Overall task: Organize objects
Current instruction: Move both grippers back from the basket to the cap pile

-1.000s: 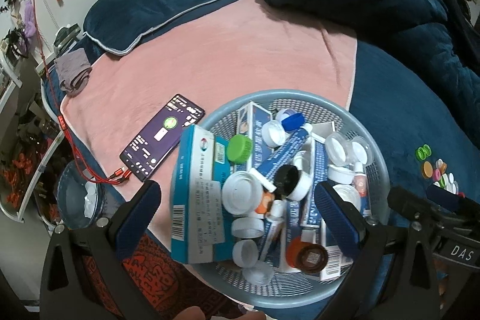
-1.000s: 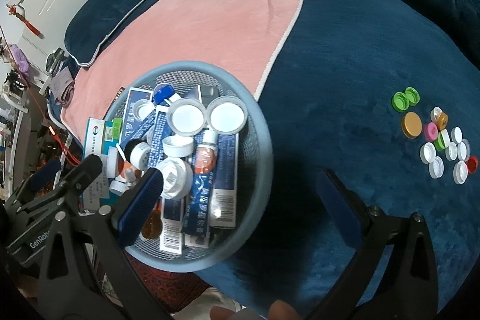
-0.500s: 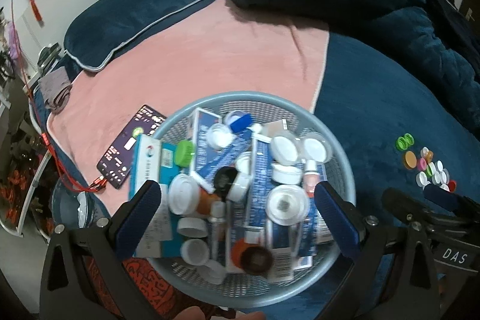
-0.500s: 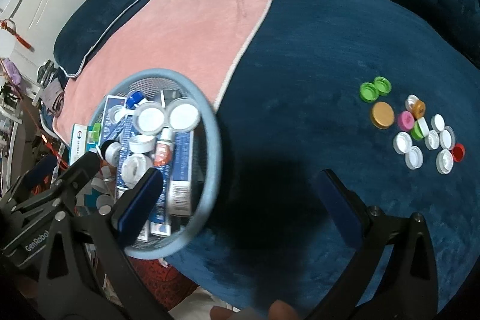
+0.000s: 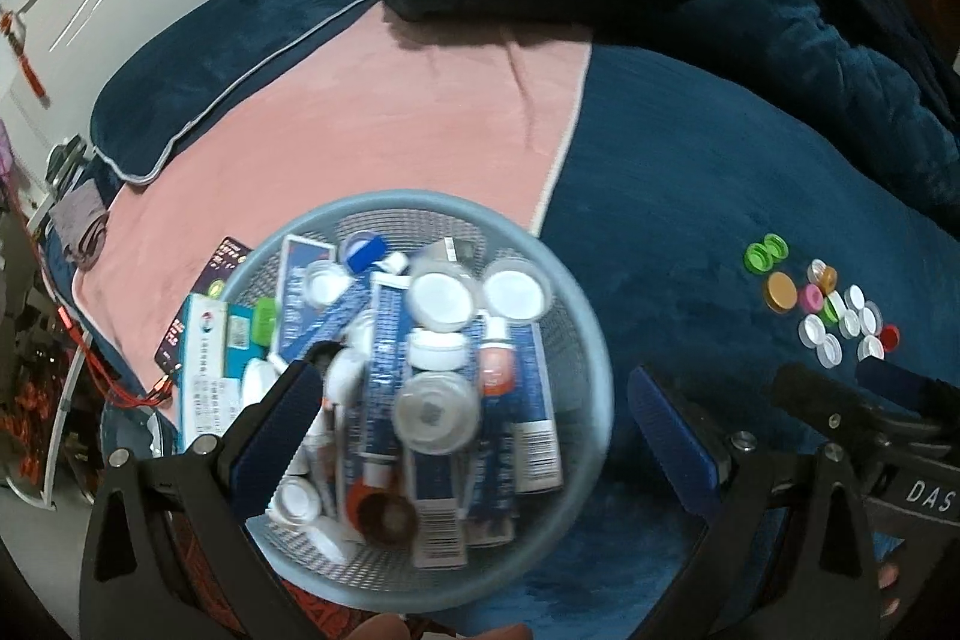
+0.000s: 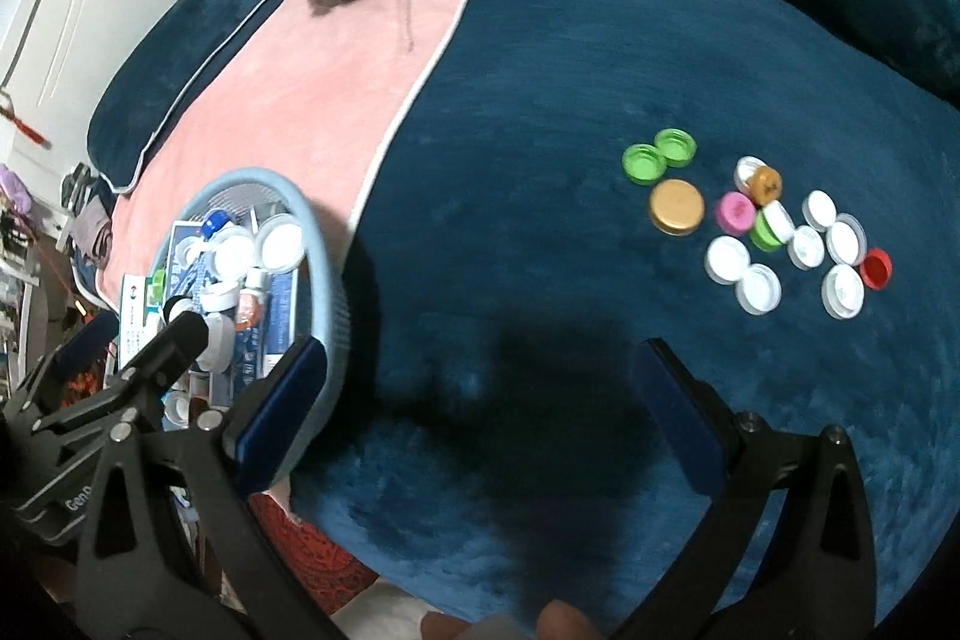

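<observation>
Item 1, basket [image 5: 576, 316]: a round blue mesh basket is sitting on the bed, straddling the seam where the pink blanket [image 5: 372, 118] is meeting the dark blue blanket [image 6: 600, 70]. It is holding long blue boxes, tubes, white jar lids and an orange-capped bottle, heaped loosely.

Item 2, teal box [image 5: 207, 376]: it is leaning over the basket's left rim, with a phone [image 5: 222, 262] lying partly under that same side.

Item 3, bottle caps [image 6: 768, 226]: a loose cluster of white, green, pink, gold and red caps is lying well to the right of the basket on the dark blanket.

Item 4, left gripper [image 5: 474, 436]: it is hanging above the basket with jaws spread wide, carrying nothing.

Item 5, right gripper [image 6: 480, 400]: it is hovering over bare blanket between the basket and the caps, jaws likewise wide apart and empty.

Risks, as judged:
- The heap is lying tangled, so closing on one piece is likely dragging its neighbours along or tipping the teal box off the rim.
- Round lids are offering little grip and may be squirting out of the pads.
- The soft bedding is giving under pressure, so the light caps may be scattering or rolling if pressed.
- The basket, near the bed's edge, may be sliding off if pushed.
</observation>
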Available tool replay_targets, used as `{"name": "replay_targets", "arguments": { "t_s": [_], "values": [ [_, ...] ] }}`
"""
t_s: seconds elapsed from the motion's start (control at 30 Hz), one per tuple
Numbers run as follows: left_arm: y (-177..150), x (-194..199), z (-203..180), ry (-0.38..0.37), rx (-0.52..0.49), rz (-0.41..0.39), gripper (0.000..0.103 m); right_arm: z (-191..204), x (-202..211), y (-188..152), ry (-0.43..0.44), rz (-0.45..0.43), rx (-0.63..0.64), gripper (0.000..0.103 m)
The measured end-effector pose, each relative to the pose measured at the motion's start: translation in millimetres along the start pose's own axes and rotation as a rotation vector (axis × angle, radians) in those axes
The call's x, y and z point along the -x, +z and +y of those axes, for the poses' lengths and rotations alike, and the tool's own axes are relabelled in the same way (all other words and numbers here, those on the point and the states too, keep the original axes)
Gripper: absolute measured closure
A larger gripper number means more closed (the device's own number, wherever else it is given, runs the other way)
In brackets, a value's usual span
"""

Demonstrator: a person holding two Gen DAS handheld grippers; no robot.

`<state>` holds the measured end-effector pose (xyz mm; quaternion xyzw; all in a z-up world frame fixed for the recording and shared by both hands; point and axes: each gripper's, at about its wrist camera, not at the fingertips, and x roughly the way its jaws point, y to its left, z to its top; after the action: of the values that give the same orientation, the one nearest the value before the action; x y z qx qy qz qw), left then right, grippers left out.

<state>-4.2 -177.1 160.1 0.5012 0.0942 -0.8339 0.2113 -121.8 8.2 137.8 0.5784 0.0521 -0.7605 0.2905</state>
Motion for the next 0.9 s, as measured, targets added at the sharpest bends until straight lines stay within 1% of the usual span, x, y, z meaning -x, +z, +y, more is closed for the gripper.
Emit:
{"name": "replay_targets", "arguments": {
  "t_s": [0.57,0.73,0.9],
  "values": [
    [4.7,-13.8,-100.6,-0.044,-0.146,0.018,0.001,-93.5,16.9,-1.7,-0.054,-0.011,-0.119,0.000],
    [3.9,-22.5,-124.8,-0.055,-0.192,0.030,0.001,-122.7,20.9,-3.4,-0.083,-0.007,-0.136,0.000],
    [3.4,-35.6,-146.0,-0.077,-0.234,0.055,0.001,-152.1,17.2,-2.5,-0.097,0.005,-0.182,0.000]
  ]
}}
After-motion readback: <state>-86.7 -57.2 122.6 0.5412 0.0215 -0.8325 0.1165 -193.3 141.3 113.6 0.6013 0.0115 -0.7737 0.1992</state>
